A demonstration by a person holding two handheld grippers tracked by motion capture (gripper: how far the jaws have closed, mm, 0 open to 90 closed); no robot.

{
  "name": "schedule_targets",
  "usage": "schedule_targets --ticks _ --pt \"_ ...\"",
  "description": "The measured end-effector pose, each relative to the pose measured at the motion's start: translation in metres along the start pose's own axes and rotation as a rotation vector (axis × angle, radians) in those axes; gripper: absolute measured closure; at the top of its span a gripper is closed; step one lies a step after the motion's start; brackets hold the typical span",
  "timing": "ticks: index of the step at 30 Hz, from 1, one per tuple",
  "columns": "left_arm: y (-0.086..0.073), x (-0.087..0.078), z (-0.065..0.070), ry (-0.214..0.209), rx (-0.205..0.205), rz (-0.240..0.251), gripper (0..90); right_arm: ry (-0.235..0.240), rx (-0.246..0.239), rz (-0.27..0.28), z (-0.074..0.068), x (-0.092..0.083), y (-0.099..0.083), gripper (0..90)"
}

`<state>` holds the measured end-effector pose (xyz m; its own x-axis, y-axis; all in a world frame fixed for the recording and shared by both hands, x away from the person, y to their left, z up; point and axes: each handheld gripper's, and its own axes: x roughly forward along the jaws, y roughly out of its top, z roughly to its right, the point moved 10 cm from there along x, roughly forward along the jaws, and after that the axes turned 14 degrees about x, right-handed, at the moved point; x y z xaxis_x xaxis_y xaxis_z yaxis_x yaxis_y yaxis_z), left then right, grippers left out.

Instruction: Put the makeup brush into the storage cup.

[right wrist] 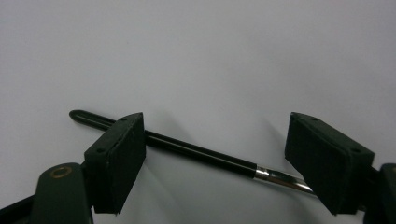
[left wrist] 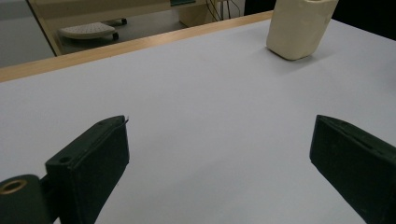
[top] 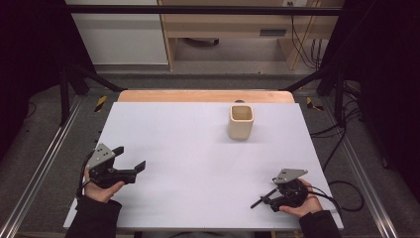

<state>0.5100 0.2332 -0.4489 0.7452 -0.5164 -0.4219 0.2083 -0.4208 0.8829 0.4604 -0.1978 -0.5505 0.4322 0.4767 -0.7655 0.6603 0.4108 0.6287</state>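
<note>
The slim black rod (right wrist: 187, 150), glossy with a silvery metal ferrule and tip at one end, lies flat on the white table (top: 198, 148) near the front right corner. I see it running crosswise between the jaws of my right gripper (right wrist: 224, 163), which are spread wide apart and released around it; in the right gripper view the rod passes behind the one jaw and its metal end reaches toward the other, and I cannot tell whether either pad touches it. In the high view the right gripper (top: 267, 197) sits low over the table in the right hand (top: 302, 201), grey three-cornered plate on top.

My left gripper (left wrist: 219, 154) is likewise opened wide, its matte black blocky jaws holding nothing, hovering over bare table at the front left in the left hand (top: 101, 188).

Farther out, toward the far right side, a cream, squarish cup (top: 241, 121) with rounded corners stands upright near the table's wooden far edge (top: 198, 95).
</note>
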Motion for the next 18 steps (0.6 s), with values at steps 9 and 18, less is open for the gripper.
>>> schedule_targets --ticks 9,18 --pt "-0.0001 0.0012 0.0006 0.001 -0.001 -0.001 4.3 0.001 -0.011 -0.005 -0.0002 0.0007 -0.0007 27.9" --pt "-0.0003 0.0011 0.0007 0.001 0.001 -0.003 4.4 -0.003 0.000 -0.002 0.0004 0.0003 -0.0002 37.0"
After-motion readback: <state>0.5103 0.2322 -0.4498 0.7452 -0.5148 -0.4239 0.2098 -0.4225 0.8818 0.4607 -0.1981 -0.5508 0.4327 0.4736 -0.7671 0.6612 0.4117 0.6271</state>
